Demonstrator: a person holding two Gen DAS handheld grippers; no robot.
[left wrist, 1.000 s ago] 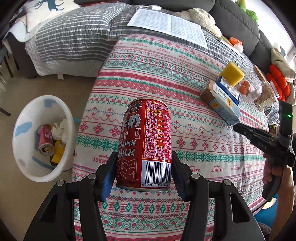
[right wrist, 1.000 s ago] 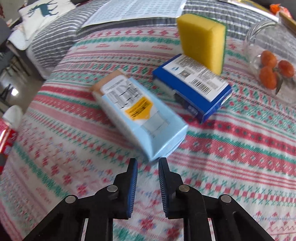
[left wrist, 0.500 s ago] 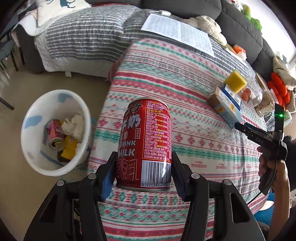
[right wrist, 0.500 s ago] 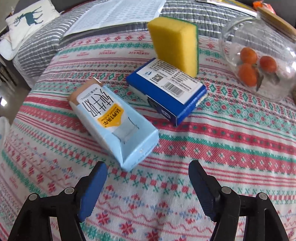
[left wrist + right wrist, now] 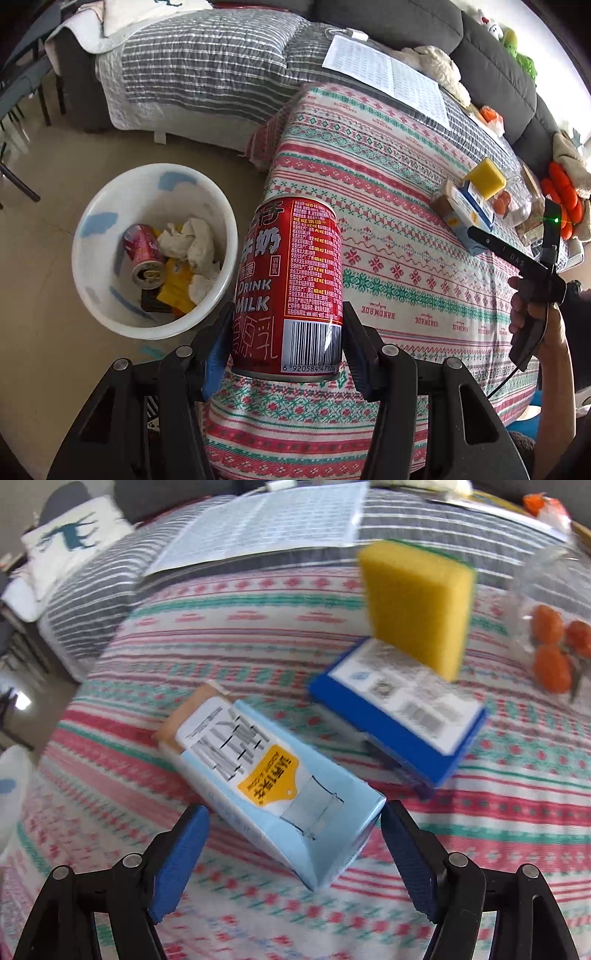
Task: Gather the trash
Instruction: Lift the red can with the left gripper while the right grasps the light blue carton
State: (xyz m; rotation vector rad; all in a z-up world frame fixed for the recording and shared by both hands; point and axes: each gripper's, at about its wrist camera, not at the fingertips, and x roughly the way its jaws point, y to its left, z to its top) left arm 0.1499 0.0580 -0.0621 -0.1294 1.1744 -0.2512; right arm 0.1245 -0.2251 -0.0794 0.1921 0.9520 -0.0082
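Your left gripper clamps an upright red milk-drink can above the patterned tablecloth's edge, near the white plastic trash basin w/ crumpled tissue on the floor. Your right gripper, jaws wide apart, flanks the light-blue drink carton lying beside a blue box & yellow sponge.

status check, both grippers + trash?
Left gripper shut on milk can, near white bin. Right gripper open, straddling light-blue carton. Nothing blocking.

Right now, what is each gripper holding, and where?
Left gripper clamps the red milk can by its lower sides. Right gripper holds nothing, jaws open around the blue carton.
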